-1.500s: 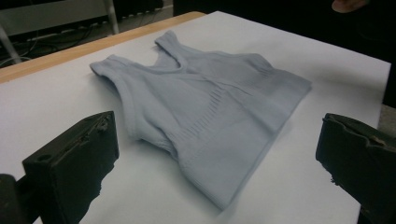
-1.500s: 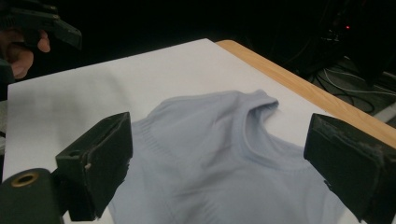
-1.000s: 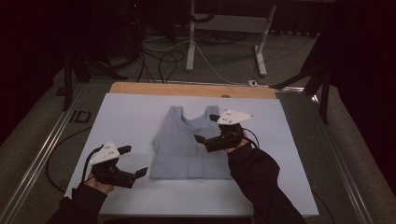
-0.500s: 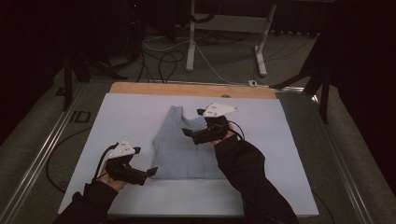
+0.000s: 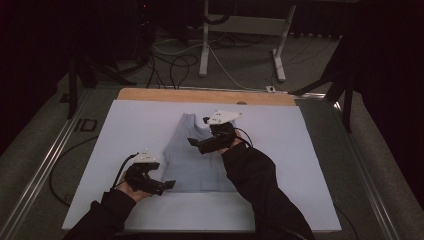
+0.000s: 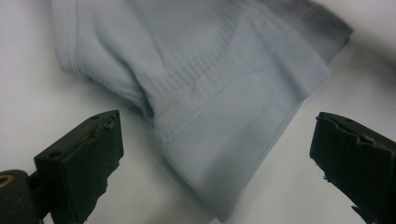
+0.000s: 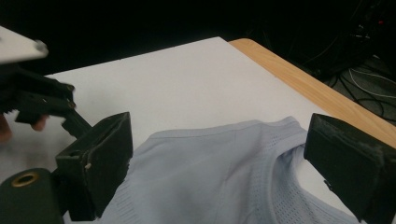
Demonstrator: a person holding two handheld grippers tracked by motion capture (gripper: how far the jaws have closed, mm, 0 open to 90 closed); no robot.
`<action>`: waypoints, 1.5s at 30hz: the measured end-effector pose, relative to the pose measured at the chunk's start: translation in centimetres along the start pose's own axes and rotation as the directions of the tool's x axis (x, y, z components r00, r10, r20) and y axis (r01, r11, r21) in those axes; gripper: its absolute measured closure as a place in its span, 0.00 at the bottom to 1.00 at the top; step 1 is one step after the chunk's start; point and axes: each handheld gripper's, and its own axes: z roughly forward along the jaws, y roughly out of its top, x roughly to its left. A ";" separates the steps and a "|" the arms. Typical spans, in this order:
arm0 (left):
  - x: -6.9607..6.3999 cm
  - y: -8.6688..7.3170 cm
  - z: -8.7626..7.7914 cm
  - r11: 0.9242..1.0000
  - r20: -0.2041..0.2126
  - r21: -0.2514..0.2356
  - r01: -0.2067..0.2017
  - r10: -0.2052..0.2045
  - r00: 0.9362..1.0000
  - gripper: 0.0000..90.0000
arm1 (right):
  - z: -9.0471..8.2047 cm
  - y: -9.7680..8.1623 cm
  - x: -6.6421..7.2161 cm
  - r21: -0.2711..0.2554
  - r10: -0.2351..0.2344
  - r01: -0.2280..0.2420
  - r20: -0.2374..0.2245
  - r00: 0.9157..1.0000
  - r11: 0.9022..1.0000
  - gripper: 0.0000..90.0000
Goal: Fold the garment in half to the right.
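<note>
Our left tool [image 5: 169, 185] is spread wide right at the bottom corner of the grey top [image 5: 197, 160], which lies flat on the white counter [image 5: 125, 130]. Our right tool [image 5: 192, 142] is spread wide too, just over the top's neck end. If we close too high, we may pinch only air (or just one layer), and the top could bunch up.

The room around my white table sheet [image 5: 125, 130] is dim, nearly black at the edges of the high view. Light falls from above, leaving soft shadows under my pale blue ribbed knit top [image 6: 224, 93], whose far hem blurs out of focus.
</note>
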 end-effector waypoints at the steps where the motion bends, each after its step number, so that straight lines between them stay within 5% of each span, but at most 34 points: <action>1: 0.1 0.0 0.2 1.000 0.001 0.010 -0.001 0.001 1.000 0.06 | 0.1 -0.1 0.0 0.000 0.000 0.000 -0.003 1.000 1.000 0.09; 15: 1.2 -0.2 2.1 0.997 0.008 0.071 0.039 -0.040 0.999 0.32 | 0.5 -0.5 0.3 0.011 -0.004 0.004 -0.014 1.000 1.000 0.09; 27: -0.6 -0.5 2.1 0.993 0.007 0.107 0.038 -0.039 0.999 0.44 | 0.5 -0.4 0.6 0.011 -0.013 0.013 -0.018 1.000 1.000 0.09; 35: -2.6 -1.0 2.1 0.993 -0.093 0.120 0.008 0.003 0.996 0.52 | 0.6 -0.5 0.7 0.014 -0.009 0.009 -0.016 1.000 1.000 0.09; 36: -3.3 -1.1 2.2 0.992 -0.131 0.129 -0.018 0.035 0.991 0.52 | 0.6 -0.5 0.7 0.015 -0.008 0.009 -0.016 1.000 1.000 0.09; 40: -3.8 -1.0 2.4 0.989 -0.135 0.142 -0.027 0.046 0.990 0.67 | 1.0 -0.6 0.9 0.019 -0.015 0.015 -0.019 1.000 1.000 0.09; 43: -3.9 -1.0 2.5 0.989 -0.095 0.145 -0.027 0.041 0.995 0.88 | 1.2 -0.6 0.9 0.021 -0.019 0.020 -0.023 1.000 1.000 0.09; 45: -3.8 -0.9 2.5 0.988 -0.075 0.150 -0.029 0.041 0.996 0.92 | 1.2 -0.6 0.9 0.020 -0.017 0.017 -0.024 1.000 1.000 0.09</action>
